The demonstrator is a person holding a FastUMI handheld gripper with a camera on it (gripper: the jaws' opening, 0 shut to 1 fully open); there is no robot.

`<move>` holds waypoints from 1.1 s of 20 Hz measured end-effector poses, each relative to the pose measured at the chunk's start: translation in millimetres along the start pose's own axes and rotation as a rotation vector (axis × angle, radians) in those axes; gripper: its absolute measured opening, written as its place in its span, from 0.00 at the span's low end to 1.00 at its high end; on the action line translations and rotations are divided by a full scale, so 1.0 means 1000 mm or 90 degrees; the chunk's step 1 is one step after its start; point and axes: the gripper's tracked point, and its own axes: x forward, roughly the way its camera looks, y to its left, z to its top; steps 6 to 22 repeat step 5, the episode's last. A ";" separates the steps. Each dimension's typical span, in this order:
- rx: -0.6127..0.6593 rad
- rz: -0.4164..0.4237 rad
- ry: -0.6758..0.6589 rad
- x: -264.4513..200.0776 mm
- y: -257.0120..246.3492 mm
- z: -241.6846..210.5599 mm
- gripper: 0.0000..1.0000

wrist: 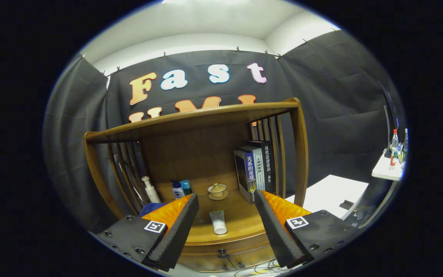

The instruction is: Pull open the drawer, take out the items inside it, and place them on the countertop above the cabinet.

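My gripper (226,197) is open, its two black foam fingers (179,227) spread wide with nothing between them. They hover in front of a wooden cabinet. A white tube (218,222) lies on the countertop (240,219) in the gap between the fingers. Below the countertop's front edge I see the drawer front (206,256) with a dark knob (222,253); it looks pushed in, and its inside is hidden.
At the back of the countertop stand a white bottle (151,189), two blue-capped bottles (181,188), a lidded tea cup on a saucer (217,191) and upright books (255,169). A wooden shelf (190,117) spans above. A white table (333,192) stands right. Cables (260,267) lie below.
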 end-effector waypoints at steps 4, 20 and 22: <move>-0.038 0.000 -0.009 -0.003 0.011 0.005 0.98; -0.038 0.004 -0.008 -0.004 0.013 0.004 0.98; -0.038 0.004 -0.008 -0.004 0.013 0.004 0.98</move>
